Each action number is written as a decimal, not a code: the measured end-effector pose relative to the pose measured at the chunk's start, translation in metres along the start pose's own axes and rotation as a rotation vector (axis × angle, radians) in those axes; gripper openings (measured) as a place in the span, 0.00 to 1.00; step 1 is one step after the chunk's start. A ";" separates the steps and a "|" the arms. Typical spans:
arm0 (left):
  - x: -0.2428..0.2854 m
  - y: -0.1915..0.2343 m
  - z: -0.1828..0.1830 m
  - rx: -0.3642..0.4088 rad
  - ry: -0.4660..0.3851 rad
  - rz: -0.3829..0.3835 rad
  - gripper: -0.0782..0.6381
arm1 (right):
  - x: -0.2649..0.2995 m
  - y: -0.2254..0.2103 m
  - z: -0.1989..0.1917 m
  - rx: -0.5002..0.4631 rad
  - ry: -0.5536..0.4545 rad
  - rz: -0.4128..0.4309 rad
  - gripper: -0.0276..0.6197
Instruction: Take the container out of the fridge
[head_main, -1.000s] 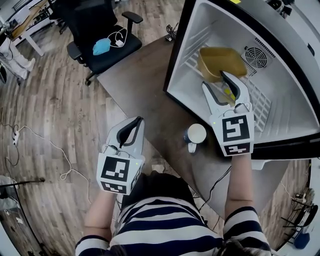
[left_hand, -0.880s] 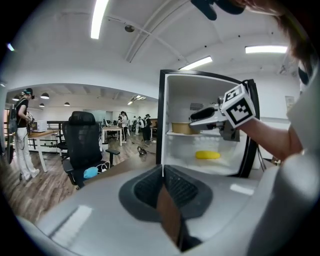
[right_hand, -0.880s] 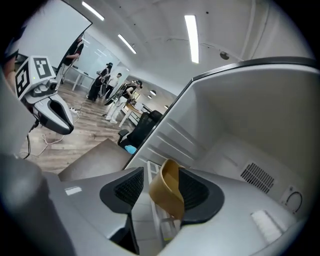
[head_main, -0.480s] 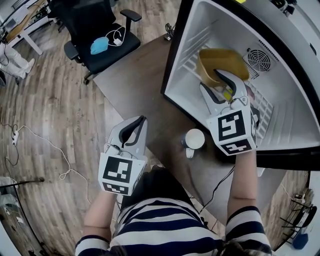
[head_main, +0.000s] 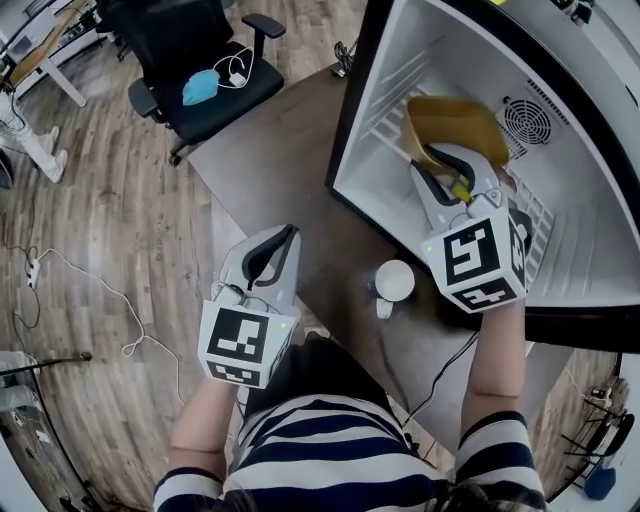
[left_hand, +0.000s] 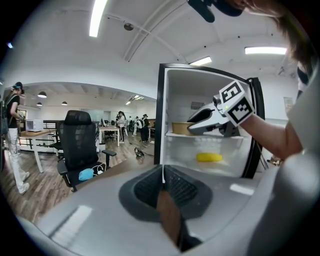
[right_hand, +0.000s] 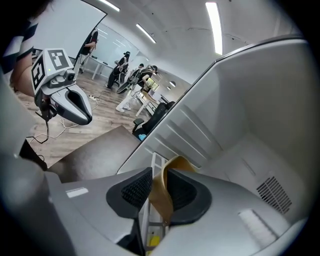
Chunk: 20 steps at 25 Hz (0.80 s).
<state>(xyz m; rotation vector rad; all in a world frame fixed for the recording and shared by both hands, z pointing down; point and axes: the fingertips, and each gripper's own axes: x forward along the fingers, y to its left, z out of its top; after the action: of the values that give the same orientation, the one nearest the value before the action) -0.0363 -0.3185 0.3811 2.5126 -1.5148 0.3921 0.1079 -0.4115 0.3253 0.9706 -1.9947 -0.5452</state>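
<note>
The container (head_main: 455, 125) sits on the wire shelf (head_main: 525, 205) inside the open fridge (head_main: 580, 215), toward the back and just in front of the fan grille. It has not been lifted. Your right gripper (head_main: 455, 160) reaches in over the shelf, and its jaws straddle the container's near wall, one inside the tub and one outside. The right gripper view shows that tan wall (right_hand: 162, 192) standing upright between the two pads. The jaws are closing, and the pads already look to be touching the wall on both sides. Taking the rim this way makes sense, since the tub looks too wide to span whole and the thin wall gives something to pinch.

Your left gripper (head_main: 288, 235) hangs low by your body, well apart from the fridge, with its jaws clenched together on nothing. It is out of the way and has no part in the pull so far. A cup (head_main: 394, 280) stands on the table (head_main: 280, 150) just outside the fridge's front edge, close under your right forearm, so watch it as you draw back.

A second ago your right jaws were spread wide with their tips just short of the tub. Since then they have pushed further in, settled over the wall and started to clamp. The container shows no real shift on the shelf, and the left gripper has barely moved.
</note>
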 end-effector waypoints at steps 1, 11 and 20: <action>0.000 0.001 0.000 -0.003 -0.001 -0.001 0.11 | 0.000 0.000 0.000 -0.002 0.000 0.003 0.18; -0.009 0.011 0.004 -0.007 -0.023 0.020 0.11 | -0.005 0.008 0.003 -0.033 0.008 0.044 0.13; -0.029 0.021 0.009 -0.005 -0.048 0.049 0.11 | -0.015 0.019 0.008 -0.049 0.021 0.040 0.09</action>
<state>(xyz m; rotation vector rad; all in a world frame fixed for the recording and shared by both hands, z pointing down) -0.0668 -0.3066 0.3636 2.5031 -1.5952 0.3370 0.0982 -0.3879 0.3267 0.9015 -1.9684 -0.5575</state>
